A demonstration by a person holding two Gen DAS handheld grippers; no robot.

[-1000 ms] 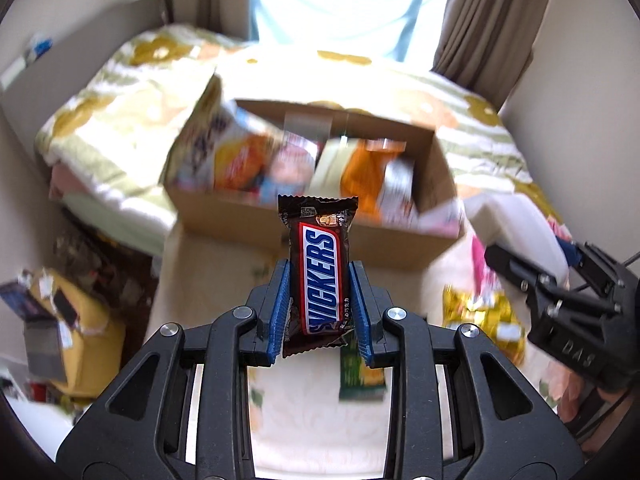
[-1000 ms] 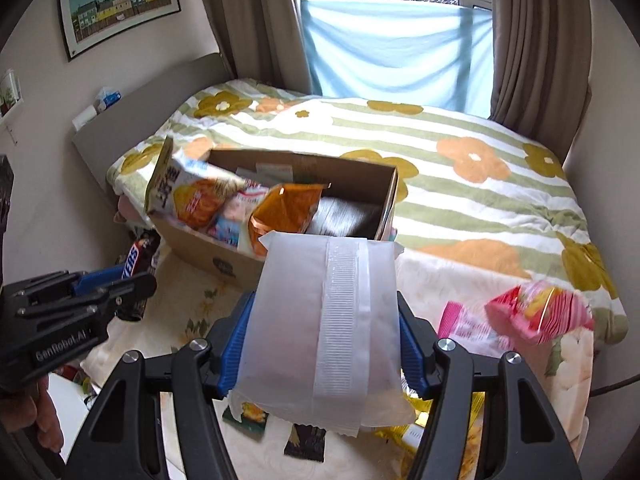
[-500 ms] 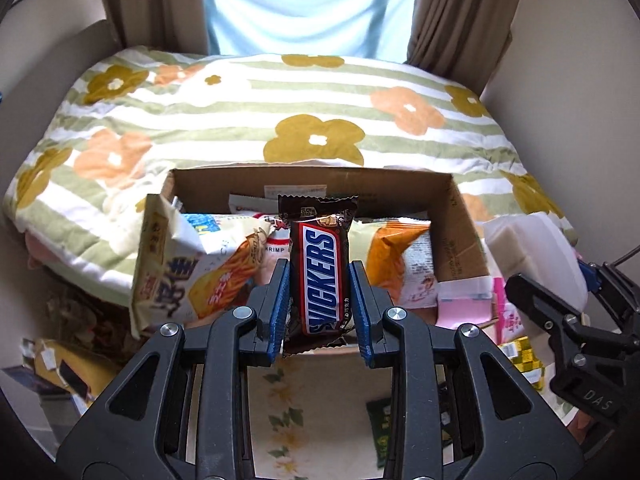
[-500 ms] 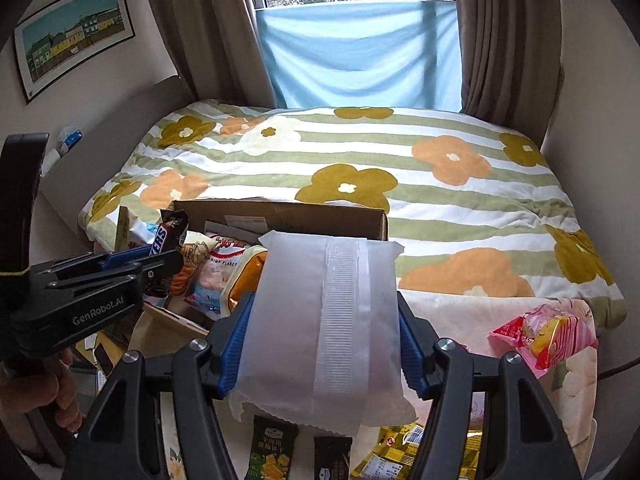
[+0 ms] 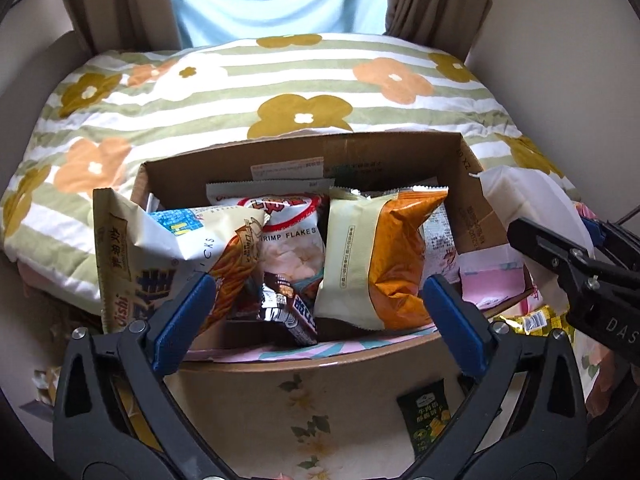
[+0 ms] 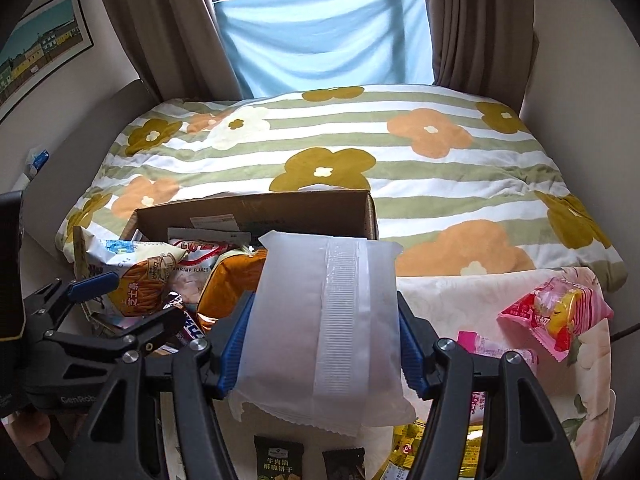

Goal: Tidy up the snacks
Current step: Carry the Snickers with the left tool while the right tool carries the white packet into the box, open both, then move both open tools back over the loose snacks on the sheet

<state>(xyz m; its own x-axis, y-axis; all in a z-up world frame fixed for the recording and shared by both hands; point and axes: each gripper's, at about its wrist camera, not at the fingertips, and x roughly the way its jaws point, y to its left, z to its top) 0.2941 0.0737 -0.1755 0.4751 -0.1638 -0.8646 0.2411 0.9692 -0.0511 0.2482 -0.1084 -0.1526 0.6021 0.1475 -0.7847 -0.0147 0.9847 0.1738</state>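
Left tool [image 5: 316,312] has just been opening and stands wide, nothing gripped; the bar [image 5: 286,310] lies tilted in the box [image 5: 472,204], between chip bags. Right tool [image 6: 322,344] clamps a white pack [image 6: 320,336], at 3 o'clock of the box, above the bed [image 6: 440,184].

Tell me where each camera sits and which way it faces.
Left wrist: on the left tool, open, looking down into the cardboard box; the right tool shows at right.
Right wrist: on the right tool, shut on a white packet, facing the bed; the left tool shows at left.
Both share the box and the chocolate bar.
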